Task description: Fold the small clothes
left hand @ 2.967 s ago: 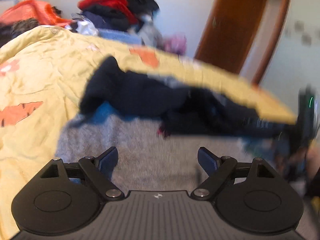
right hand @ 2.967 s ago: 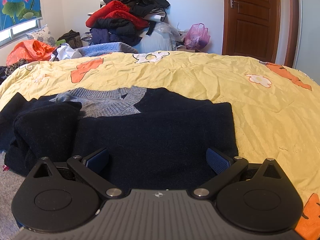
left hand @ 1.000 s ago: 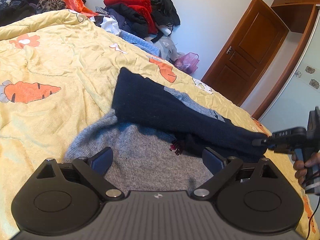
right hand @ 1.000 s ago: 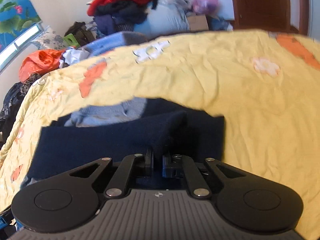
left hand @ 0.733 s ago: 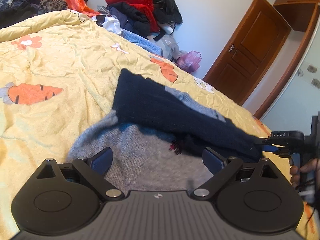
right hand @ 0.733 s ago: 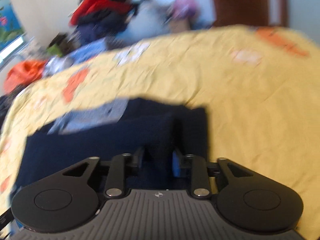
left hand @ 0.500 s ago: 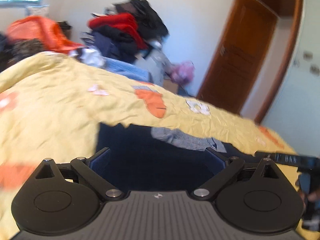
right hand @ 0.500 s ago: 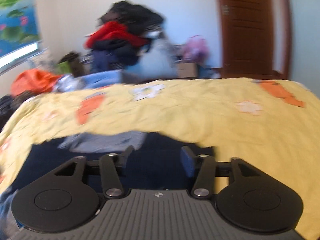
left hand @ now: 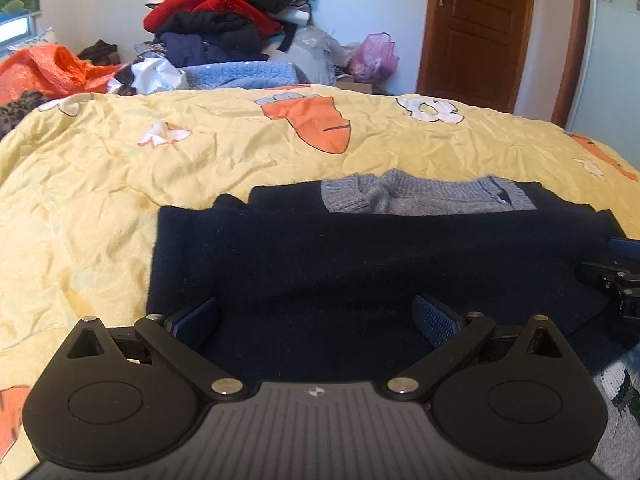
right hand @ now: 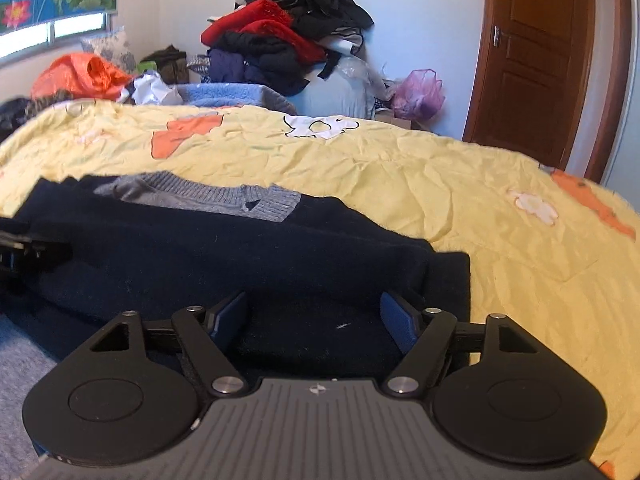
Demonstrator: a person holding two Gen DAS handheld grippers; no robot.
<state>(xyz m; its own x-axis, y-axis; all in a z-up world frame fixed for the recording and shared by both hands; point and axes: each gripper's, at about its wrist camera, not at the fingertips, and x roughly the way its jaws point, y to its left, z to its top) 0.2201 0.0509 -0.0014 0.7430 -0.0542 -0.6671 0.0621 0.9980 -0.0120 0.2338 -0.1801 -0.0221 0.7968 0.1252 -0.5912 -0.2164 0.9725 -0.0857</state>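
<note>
Dark navy sweater (left hand: 360, 256) with a grey knit collar (left hand: 424, 196) lies flat on the yellow carrot-print bedspread (left hand: 160, 160), sleeves folded in across the body so it already makes a rough rectangle, collar at the far edge. Left gripper (left hand: 316, 316) hovers low over the near hem with jaws spread wide and nothing pinched; right gripper (right hand: 316, 316) sits over the sweater's right near corner, jaws have just been opening, pads clear of the cloth. Both look set at the near edge probably to take the hem and fold it up toward the collar; pile of clothes (right hand: 288, 36) waits behind the bed
</note>
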